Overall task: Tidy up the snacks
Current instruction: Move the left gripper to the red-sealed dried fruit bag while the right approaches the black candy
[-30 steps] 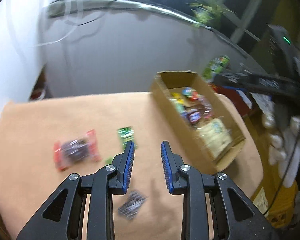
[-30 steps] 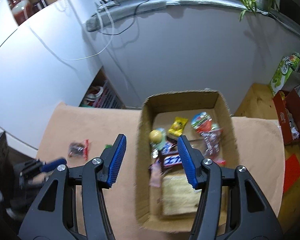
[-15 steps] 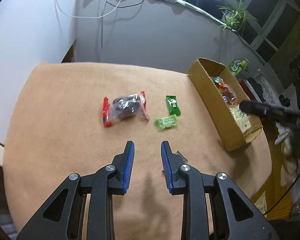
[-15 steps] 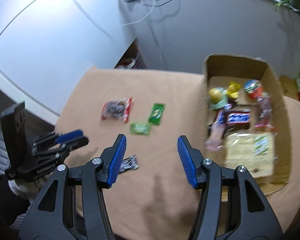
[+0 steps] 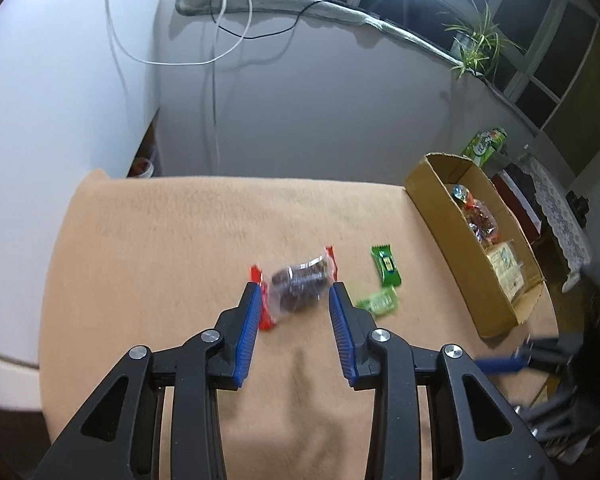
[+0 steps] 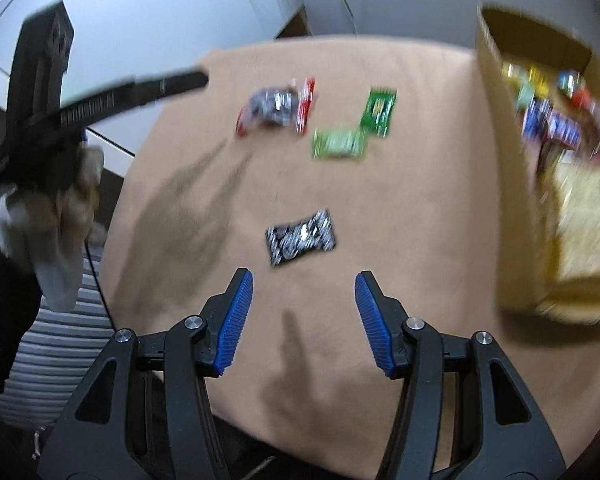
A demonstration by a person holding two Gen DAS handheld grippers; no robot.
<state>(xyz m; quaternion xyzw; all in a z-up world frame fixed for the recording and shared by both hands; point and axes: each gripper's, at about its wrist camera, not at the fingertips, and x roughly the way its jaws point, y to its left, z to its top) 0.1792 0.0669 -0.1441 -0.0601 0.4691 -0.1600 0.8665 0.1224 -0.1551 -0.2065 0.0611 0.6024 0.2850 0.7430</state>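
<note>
Since the earlier frames both grippers have been swung away from the box and lowered toward the loose snacks, and the left jaws have just been opening. From the left wrist, the left gripper [image 5: 293, 294] is seen parted and holding nothing, its tips framing the red-ended packet [image 5: 298, 286] on the tan cloth [image 5: 160, 248]; whether the pads touch it cannot be told through the blur. Two green packets [image 5: 385, 266] lie just beside it to the right, and the box [image 5: 452, 240], already part filled, stands at the cloth's right edge. From the right wrist, the right gripper [image 6: 304, 284] is seen released and empty, aimed at the black-and-white packet [image 6: 300, 236], which lies near its tips but apart from them; the left hand [image 6: 66, 196] is seen at the left edge. A pickup approach is judged to be in hand. Next, each gripper would need to be lowered astride its packet and closed before a carry to the box.
</note>
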